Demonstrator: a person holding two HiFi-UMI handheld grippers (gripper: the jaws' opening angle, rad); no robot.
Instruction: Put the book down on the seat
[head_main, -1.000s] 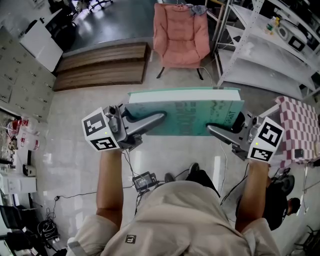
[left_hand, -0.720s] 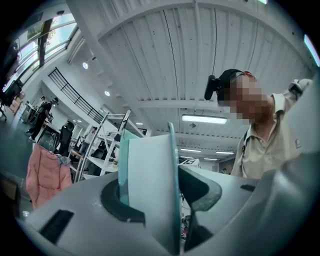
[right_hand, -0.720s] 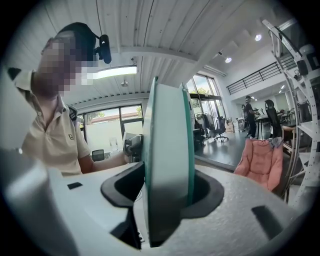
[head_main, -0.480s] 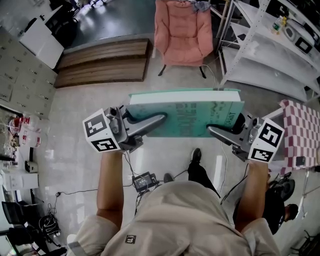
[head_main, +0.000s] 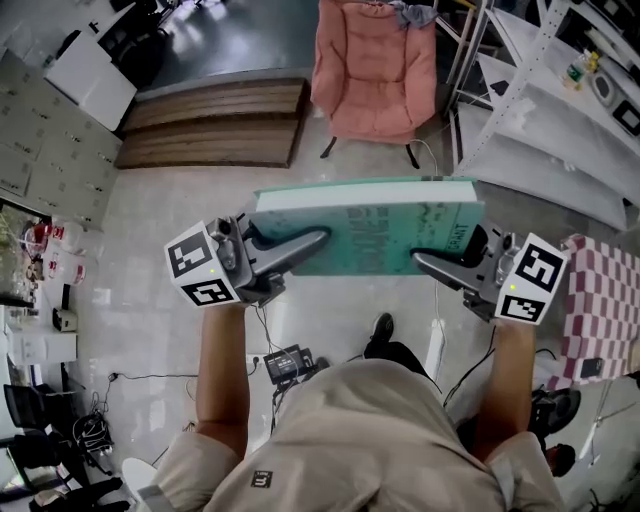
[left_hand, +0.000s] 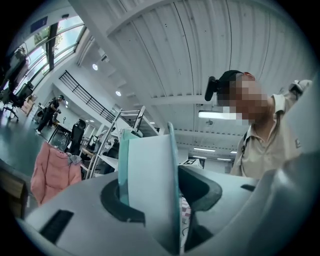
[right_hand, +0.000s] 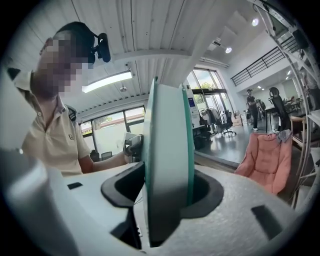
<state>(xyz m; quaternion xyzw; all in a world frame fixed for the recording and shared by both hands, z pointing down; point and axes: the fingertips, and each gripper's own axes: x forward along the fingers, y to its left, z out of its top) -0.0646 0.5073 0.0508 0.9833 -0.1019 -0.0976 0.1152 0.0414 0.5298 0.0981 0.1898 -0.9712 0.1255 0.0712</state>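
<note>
A large teal book (head_main: 372, 225) is held flat in the air at chest height, its white page edge facing away from me. My left gripper (head_main: 322, 236) is shut on the book's left edge and my right gripper (head_main: 418, 258) is shut on its right edge. In the left gripper view the book (left_hand: 150, 185) stands edge-on between the jaws; in the right gripper view the book (right_hand: 167, 165) fills the gap likewise. The pink padded chair (head_main: 374, 70) stands ahead on the floor, its seat bare; it also shows in the left gripper view (left_hand: 52, 172) and the right gripper view (right_hand: 267, 162).
A white metal shelf rack (head_main: 545, 95) stands right of the chair. A low wooden platform (head_main: 215, 122) lies to its left. A checked cloth (head_main: 600, 300) covers something at my right. Cables and a small black box (head_main: 288, 362) lie on the floor near my feet.
I have walked forward with the book: the chair, platform and shelf rack have slid down the head view and closer. Both grips on the book look unchanged.
</note>
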